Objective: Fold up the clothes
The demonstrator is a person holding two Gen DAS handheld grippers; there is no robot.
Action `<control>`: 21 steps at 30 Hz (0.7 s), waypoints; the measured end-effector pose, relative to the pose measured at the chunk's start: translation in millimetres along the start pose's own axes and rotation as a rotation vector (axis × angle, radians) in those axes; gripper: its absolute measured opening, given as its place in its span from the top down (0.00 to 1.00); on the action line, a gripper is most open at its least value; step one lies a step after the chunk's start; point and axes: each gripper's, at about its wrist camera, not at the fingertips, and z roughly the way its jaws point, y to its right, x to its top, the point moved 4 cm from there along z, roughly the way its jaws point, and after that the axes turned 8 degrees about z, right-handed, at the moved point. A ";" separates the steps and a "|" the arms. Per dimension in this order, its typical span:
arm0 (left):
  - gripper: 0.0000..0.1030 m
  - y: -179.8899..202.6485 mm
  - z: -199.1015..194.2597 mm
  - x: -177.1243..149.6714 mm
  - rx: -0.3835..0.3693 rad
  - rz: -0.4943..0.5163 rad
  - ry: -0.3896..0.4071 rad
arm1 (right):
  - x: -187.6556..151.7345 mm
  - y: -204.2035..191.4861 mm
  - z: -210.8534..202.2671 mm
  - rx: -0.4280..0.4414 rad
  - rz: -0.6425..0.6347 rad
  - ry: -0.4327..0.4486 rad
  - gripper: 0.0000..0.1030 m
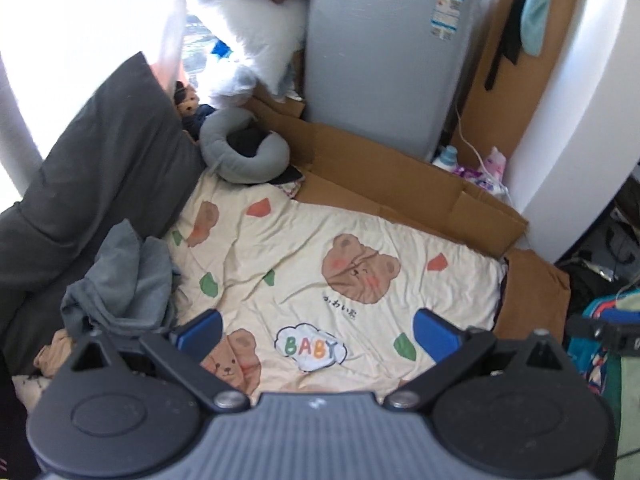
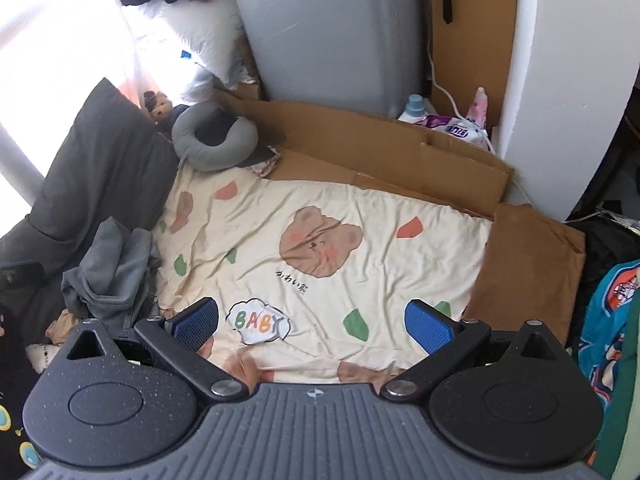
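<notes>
Grey clothes (image 1: 116, 276) lay heaped left of the bear sheet (image 1: 320, 264). Both grippers (image 1: 318, 330) (image 2: 312, 320) hovered over it, jaws apart, empty; grabbing the heap blindly could snag several garments.

Open blanket (image 1: 312, 240) (clothes pile (image 1: 120, 280) leftward)

A lived-in home bedroom: bear-print bedsheet (image 1: 320, 240), dark pillow (image 1: 104, 152), neck cushion (image 1: 240, 152), plush toy (image 1: 186, 102).
</notes>
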 end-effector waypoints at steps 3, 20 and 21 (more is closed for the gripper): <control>0.00 -1.6 -1.8 -4.6 0.005 -0.018 0.014 | -6.9 -5.4 3.9 0.007 -0.001 -0.009 0.01; 0.00 24.3 27.5 -52.4 0.054 -0.036 0.022 | -42.6 -16.1 33.8 -0.036 -0.050 -0.039 0.01; 0.00 27.6 34.0 -56.8 0.057 -0.034 0.010 | -45.4 -16.2 36.7 -0.035 -0.048 -0.039 0.01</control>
